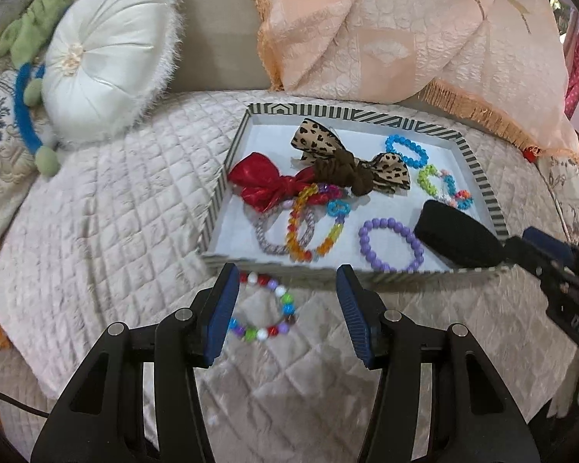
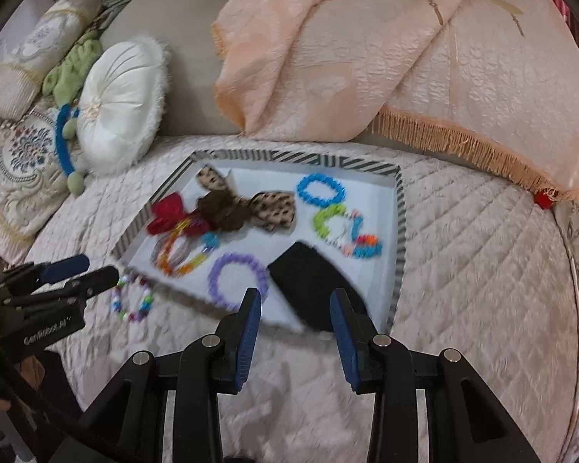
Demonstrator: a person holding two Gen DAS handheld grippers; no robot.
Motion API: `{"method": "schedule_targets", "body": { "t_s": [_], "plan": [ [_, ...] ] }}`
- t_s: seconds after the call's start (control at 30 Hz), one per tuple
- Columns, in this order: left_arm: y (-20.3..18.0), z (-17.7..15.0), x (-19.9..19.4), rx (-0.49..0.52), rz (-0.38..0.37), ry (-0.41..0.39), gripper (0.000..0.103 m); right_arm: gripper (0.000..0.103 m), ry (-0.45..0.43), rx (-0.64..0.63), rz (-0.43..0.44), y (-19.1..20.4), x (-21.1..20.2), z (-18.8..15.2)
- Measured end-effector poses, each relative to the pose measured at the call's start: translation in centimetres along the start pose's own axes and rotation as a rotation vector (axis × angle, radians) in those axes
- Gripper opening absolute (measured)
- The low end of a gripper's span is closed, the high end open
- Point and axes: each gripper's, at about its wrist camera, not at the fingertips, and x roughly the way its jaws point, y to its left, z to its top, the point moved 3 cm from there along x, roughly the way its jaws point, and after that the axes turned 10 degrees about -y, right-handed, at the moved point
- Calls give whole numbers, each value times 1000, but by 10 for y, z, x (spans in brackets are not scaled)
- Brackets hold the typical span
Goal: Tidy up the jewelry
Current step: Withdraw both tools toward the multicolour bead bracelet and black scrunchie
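1. The left gripper (image 1: 287,301) is released, its ribbed blue pads (image 1: 223,318) spread wide above the quilt, with nothing between them but the bracelet lying below.
2. That multicolour bead bracelet (image 1: 264,308), a ring of round glossy beads, lies flat on the quilted bedspread (image 1: 96,231) just outside the tray's near edge.
3. The right gripper (image 2: 295,318) is also released, its blue pads parted either side of a soft black pouch (image 2: 312,281), which looks matte and oblong; whether they touch it I cannot tell.
4. The pouch sits at the tray's near right corner, overlapping the rim.
5. The tray (image 1: 478,177) is shallow and rectangular, with a black-and-white striped rim and a plain white floor.
6. Near its front edge lies a lilac bracelet (image 1: 391,245) of smooth round beads.
7. Toward the left side, a shiny red bow (image 1: 266,183) overlaps a translucent orange and rainbow bead ring (image 1: 312,227).
8. In the middle rests a leopard-print bow (image 1: 347,154) knotted with brown fabric.
9. By the right edge lie a blue bead ring (image 1: 407,150) and a green-and-mixed one (image 1: 442,185).
10. A round white satin cushion (image 1: 108,58) with a fuzzy edge stands beyond the tray's far left corner.
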Motion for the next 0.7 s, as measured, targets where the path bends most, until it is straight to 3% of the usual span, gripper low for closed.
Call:
{"method": "schedule_targets", "body": {
  "t_s": [0.7],
  "plan": [
    [14,-54,-50,2,47,-22,52,47,45,-63,70,61,-45,-56]
  ]
}}
